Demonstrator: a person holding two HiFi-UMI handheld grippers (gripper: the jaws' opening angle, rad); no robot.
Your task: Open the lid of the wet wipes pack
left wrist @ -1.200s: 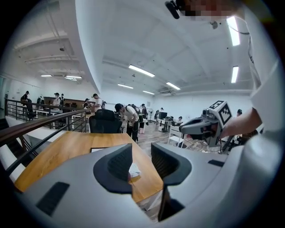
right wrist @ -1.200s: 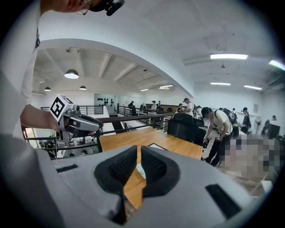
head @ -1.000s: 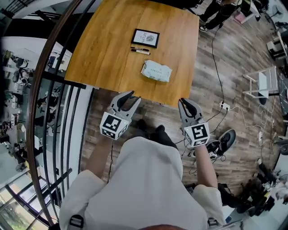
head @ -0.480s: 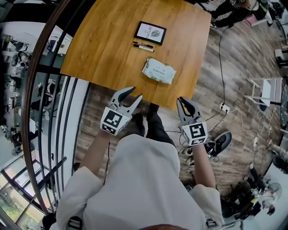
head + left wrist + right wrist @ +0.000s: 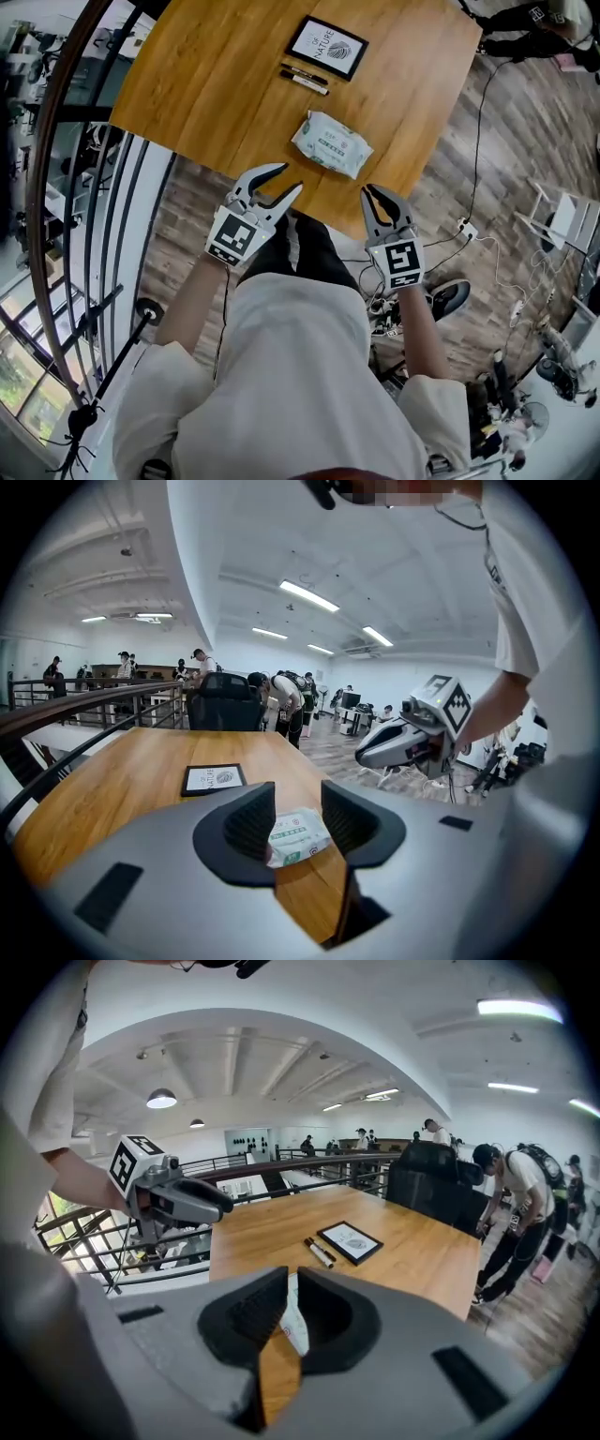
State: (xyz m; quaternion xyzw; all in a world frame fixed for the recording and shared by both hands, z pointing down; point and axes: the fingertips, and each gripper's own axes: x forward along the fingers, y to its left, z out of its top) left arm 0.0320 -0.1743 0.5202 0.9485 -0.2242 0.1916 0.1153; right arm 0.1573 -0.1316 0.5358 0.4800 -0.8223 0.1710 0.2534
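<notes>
The wet wipes pack [image 5: 331,143], pale green and white with its lid closed, lies flat near the front edge of the wooden table [image 5: 206,84]. My left gripper [image 5: 289,178] hovers at the table's edge just front-left of the pack; its jaws are opening and hold nothing. In the left gripper view the pack [image 5: 298,834] shows beyond the left gripper [image 5: 298,808]. My right gripper [image 5: 375,190] hangs front-right of the pack, off the table edge, with only a narrow gap between its jaws. Through that gap of the right gripper [image 5: 289,1288] a strip of the pack [image 5: 294,1318] shows.
A black-framed picture [image 5: 327,47] and two markers [image 5: 305,78] lie farther back on the table. A curved railing [image 5: 94,187] runs along the left. Cables [image 5: 478,187] and a shoe [image 5: 450,295] lie on the wooden floor at the right. People stand past the table [image 5: 281,700].
Both grippers have moved forward and down toward the table's front edge and the pack. The left jaws stand slightly wider than before.
</notes>
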